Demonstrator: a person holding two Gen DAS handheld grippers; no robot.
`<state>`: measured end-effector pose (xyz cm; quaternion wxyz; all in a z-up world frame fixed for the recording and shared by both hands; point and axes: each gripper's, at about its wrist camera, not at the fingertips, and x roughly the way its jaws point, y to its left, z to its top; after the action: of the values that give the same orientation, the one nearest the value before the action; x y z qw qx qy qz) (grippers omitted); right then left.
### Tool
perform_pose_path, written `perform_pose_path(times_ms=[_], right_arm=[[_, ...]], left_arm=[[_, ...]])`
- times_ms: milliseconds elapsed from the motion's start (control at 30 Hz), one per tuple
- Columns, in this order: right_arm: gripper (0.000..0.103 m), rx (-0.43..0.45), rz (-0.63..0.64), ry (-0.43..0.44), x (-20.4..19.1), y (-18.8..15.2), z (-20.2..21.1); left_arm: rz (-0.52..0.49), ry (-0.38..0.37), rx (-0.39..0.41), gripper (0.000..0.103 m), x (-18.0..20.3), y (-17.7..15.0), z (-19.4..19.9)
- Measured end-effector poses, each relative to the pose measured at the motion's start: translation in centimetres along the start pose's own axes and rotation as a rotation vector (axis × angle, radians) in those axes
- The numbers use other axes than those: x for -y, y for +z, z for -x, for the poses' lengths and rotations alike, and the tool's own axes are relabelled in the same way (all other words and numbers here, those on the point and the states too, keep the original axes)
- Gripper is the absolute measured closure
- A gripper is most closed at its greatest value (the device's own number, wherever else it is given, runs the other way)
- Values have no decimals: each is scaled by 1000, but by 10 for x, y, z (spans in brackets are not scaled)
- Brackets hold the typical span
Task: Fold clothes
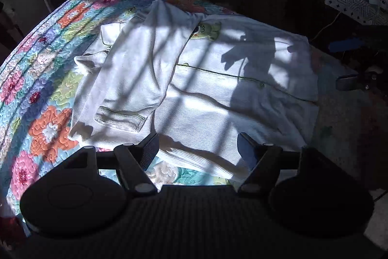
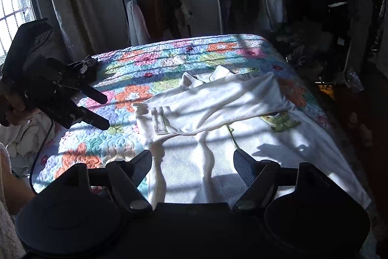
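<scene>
Garment (image 2: 218, 137) below empty, spread fingers (image 2: 143, 162)

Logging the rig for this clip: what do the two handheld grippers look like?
Both are matte black. The right gripper has flat, finely ribbed pads on angled arms with silver pivot screws. The left gripper is boxy, with two long dark fingers and a black cable trailing below.

A home bedroom: a bed (image 2: 169, 60) under a flowered quilt, a clothes rack (image 2: 157, 1) beyond its far edge, a curtained window (image 2: 14, 4) to its left.
</scene>
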<state>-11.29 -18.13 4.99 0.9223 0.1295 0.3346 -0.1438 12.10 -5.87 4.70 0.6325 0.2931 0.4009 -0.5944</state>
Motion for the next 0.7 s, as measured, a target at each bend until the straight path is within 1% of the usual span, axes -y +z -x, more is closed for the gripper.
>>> perform_pose_path(times_ms=[67,133,200,233,300,333,367,433,500,533,600,700], right_arm=[[22,-50,-33,-28,3,-23,-4],[22,-118,-64,-41,8,-44,-13],[22,-174,-102,-57,12,-66,-22],[22,-199,-136,-58,15,-79,-26],[22,-250,-216,-55,22,-101,-33],[22,-271,-256,-51,26,-111,-36],[22,-273,-280,-52,31,-120,-37],[22,-251,-269,-89,37,-136,-39],[22,-241,-226,-154,47,-151,-44],[22,-248,-247,-186,56,-158,-48],[23,-282,-361,-189,81,-175,-57],[25,-279,-561,-160,108,-199,-68]], left_arm=[[-18,-64,1,33,20,-9,-23],[-46,-87,36,33,39,-18,-48],[-28,-102,144,33,53,-32,-70],[-2,-112,148,33,55,-39,-82],[59,-134,125,33,58,-53,-107],[67,-131,111,35,60,-58,-116],[69,-125,96,35,62,-64,-124],[64,-104,91,35,65,-74,-136],[55,-85,70,35,68,-79,-146],[48,-73,60,35,69,-81,-150],[32,-70,61,35,71,-86,-154],[39,-81,59,35,70,-87,-156]])
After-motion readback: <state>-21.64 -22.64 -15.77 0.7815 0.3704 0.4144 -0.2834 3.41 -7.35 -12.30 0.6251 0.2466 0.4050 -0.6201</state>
